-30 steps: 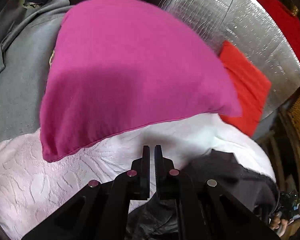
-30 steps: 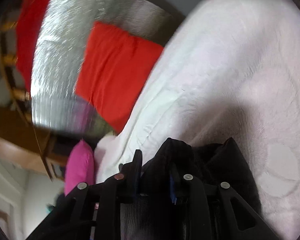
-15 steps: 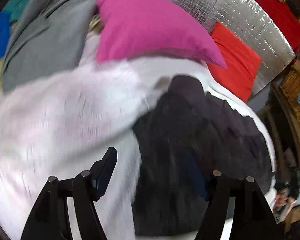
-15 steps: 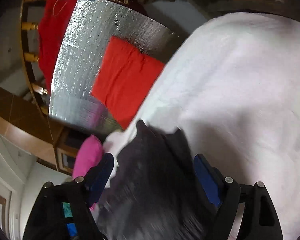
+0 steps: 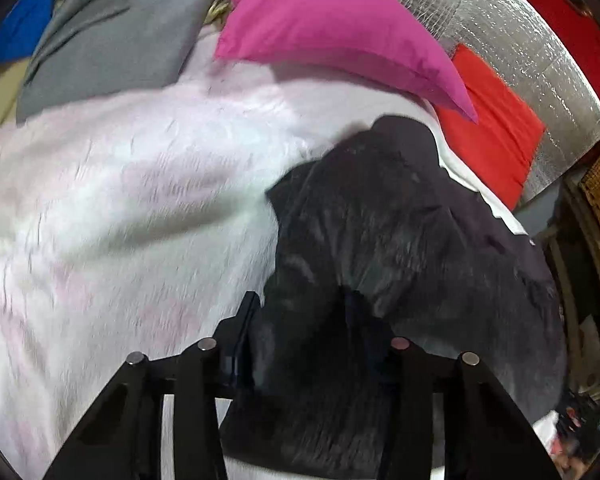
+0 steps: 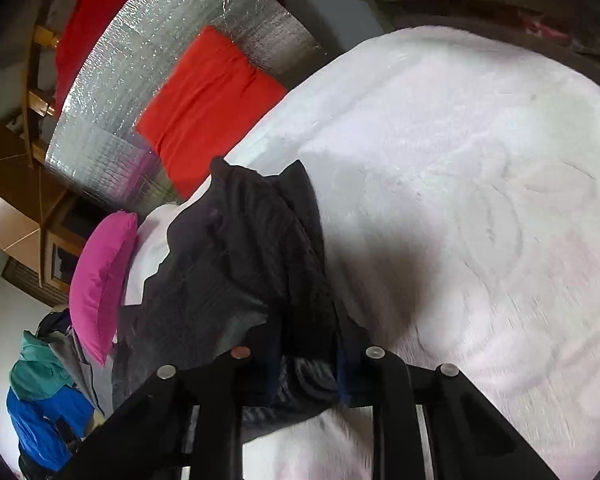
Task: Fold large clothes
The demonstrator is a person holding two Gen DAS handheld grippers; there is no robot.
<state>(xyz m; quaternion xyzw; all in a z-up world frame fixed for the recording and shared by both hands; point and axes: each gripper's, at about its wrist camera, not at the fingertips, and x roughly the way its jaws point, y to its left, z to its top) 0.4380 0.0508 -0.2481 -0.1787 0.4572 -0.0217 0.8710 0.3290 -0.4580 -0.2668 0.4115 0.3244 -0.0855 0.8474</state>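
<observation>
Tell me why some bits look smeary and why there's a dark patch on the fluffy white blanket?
Left wrist view: the fluffy white blanket and the dark crumpled garment smear from motion blur; the pink pillow stays sharper. Right wrist view: that dark patch is a shadow beside the garment; the blanket blurs at the lower right edge, and the fisheye lens bends the shiny silver panel.
</observation>
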